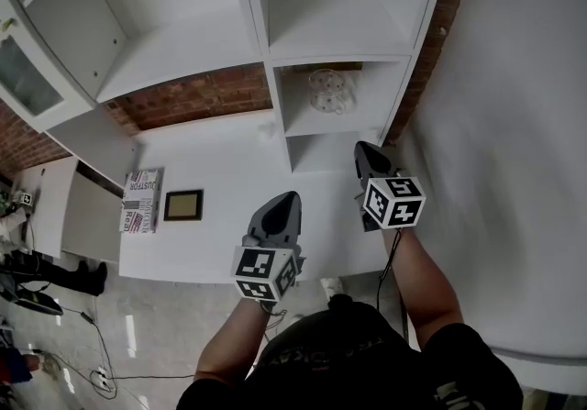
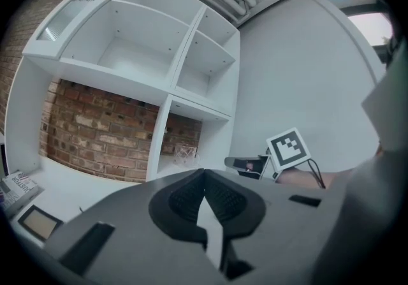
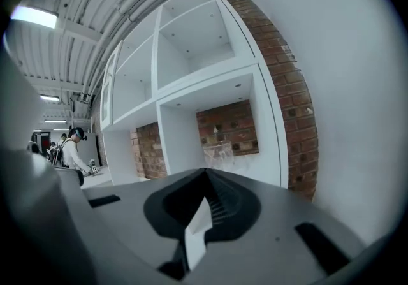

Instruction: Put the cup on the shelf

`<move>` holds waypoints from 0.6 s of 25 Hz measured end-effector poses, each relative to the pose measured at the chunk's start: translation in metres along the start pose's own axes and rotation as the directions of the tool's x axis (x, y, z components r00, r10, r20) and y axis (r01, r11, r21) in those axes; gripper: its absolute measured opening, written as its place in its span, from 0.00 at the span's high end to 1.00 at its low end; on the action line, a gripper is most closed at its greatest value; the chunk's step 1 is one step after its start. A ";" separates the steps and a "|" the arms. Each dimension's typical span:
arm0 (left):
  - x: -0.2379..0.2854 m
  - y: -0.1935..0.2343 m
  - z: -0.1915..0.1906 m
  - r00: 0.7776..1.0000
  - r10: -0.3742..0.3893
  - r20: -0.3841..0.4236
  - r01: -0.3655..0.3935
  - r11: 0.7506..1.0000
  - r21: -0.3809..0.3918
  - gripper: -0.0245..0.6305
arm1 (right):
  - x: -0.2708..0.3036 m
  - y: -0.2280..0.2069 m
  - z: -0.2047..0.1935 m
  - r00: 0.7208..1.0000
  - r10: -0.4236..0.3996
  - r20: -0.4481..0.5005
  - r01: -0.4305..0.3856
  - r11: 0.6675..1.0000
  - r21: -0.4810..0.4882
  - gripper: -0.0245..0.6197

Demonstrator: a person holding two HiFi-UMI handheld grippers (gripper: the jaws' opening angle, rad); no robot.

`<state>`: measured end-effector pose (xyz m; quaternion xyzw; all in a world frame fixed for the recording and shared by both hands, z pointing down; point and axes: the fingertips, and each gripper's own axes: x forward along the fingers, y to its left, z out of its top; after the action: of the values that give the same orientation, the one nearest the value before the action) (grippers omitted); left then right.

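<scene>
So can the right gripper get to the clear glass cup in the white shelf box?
Probably yes. The clear glass cup stands alone in the open-fronted white shelf cubby, ahead of the right gripper, with nothing between them. Its jaws are shut, so they must open first.

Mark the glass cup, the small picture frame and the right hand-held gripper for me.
glass cup (image 1: 330, 93): head view, middle of its clear body, in the shelf compartment.
picture frame (image 1: 183, 205): head view, centre of its panel.
right hand-held gripper (image 1: 366, 149): head view, tip of its shut jaws.
</scene>
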<state>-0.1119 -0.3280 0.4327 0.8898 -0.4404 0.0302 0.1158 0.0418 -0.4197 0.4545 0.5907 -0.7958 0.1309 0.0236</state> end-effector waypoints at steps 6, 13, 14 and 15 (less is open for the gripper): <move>-0.042 -0.011 -0.005 0.999 -0.037 0.005 0.037 0.999 -0.004 0.96 | -0.061 0.046 -0.011 1.000 0.005 0.004 -0.005 0.999 -0.032 0.96; -0.084 -0.024 -0.022 0.997 -0.074 -0.009 0.074 0.997 0.026 0.96 | -0.118 0.098 -0.035 1.000 0.004 -0.006 -0.005 0.998 -0.068 0.96; -0.089 -0.025 -0.025 0.997 -0.079 -0.014 0.079 0.996 0.028 0.96 | -0.125 0.104 -0.038 1.000 0.003 -0.008 -0.004 0.998 -0.066 0.96; -0.093 -0.028 -0.028 0.996 -0.085 -0.020 0.086 0.996 0.027 0.96 | -0.131 0.108 -0.040 1.000 0.002 -0.011 -0.003 0.998 -0.064 0.96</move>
<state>-0.1453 -0.2333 0.4406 0.9090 -0.4004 0.0398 0.1086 -0.0258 -0.2588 0.4485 0.5880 -0.8002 0.1086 0.0469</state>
